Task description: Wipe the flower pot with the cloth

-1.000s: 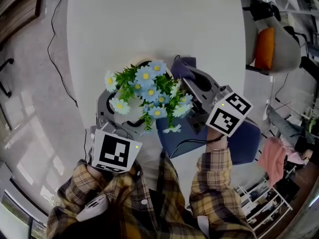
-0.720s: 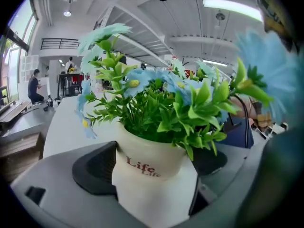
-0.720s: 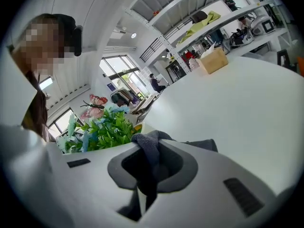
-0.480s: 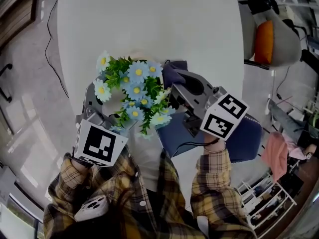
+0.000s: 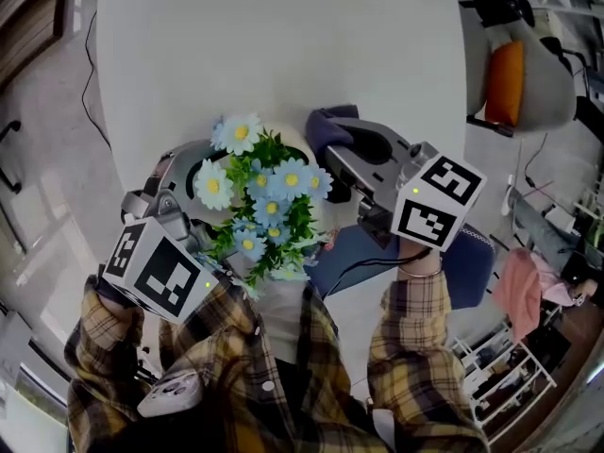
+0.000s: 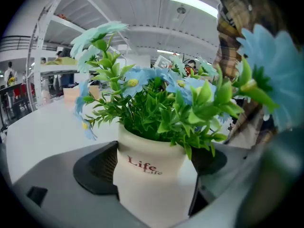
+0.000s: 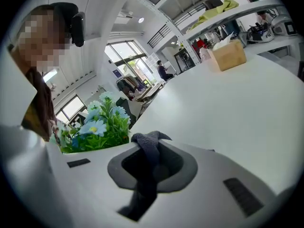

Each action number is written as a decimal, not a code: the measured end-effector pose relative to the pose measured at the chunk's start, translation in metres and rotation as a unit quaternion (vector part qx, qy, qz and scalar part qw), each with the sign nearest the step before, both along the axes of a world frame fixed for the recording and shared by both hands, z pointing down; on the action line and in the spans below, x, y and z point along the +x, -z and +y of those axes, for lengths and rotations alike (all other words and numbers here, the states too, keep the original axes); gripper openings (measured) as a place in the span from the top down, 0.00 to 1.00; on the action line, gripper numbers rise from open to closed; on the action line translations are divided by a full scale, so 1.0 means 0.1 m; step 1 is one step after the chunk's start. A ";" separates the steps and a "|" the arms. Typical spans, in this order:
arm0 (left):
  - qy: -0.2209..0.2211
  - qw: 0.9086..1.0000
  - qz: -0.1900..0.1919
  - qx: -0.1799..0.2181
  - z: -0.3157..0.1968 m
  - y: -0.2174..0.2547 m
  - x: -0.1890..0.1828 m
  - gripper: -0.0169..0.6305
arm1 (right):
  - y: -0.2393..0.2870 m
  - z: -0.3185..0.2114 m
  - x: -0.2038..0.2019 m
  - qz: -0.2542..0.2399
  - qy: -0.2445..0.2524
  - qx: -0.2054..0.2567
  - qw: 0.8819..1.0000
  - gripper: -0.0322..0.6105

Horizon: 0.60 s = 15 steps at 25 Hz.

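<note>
A white flower pot [image 6: 151,172] printed "Life" holds green leaves and blue daisies [image 5: 267,198]. My left gripper [image 6: 152,167] is shut on the pot, with its dark pads [image 6: 95,167] against both sides. In the head view the left gripper [image 5: 193,173] is at the left over the table's near edge, and the flowers hide the pot. My right gripper [image 5: 342,144] sits just right of the flowers, shut on a dark blue-grey cloth [image 5: 326,125]. In the right gripper view the cloth [image 7: 147,158] is pinched between the jaws and the flowers [image 7: 97,126] stand to its left.
The round white table [image 5: 283,45] stretches away from me. A blue chair seat [image 5: 467,262] is under my right arm. A grey chair with an orange cushion [image 5: 503,85] stands at the right. A cardboard box [image 7: 227,56] sits far across the table.
The left gripper has carried the pot leftward and turned it, so the flowers now lean toward me. The right gripper with the cloth has barely shifted, and its gap to the flowers has widened.
</note>
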State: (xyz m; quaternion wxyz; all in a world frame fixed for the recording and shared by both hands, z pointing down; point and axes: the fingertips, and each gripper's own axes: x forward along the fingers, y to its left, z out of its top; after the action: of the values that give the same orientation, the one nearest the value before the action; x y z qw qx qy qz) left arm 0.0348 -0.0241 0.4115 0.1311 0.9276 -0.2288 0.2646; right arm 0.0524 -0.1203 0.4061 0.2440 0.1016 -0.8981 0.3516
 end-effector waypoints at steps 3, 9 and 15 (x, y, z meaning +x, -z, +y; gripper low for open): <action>-0.069 0.998 0.000 0.000 -0.01 -0.02 0.08 0.24 | -0.03 -0.06 -0.04 0.011 0.052 0.004 0.999 0.93; -0.212 0.977 -0.014 -0.004 0.02 -0.02 0.09 0.24 | -0.06 0.04 -0.25 0.023 0.211 -0.006 0.977 0.93; -0.302 0.953 -0.021 0.001 0.03 -0.14 -0.07 0.24 | -0.23 0.12 -0.62 0.035 0.288 -0.026 0.957 0.93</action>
State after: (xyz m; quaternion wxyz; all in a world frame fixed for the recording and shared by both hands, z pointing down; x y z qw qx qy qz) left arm 0.0276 -0.0214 0.4252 0.0393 0.9477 0.0590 0.3111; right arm -0.0095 -0.1081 0.4292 0.3683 -0.1553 -0.8709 0.2860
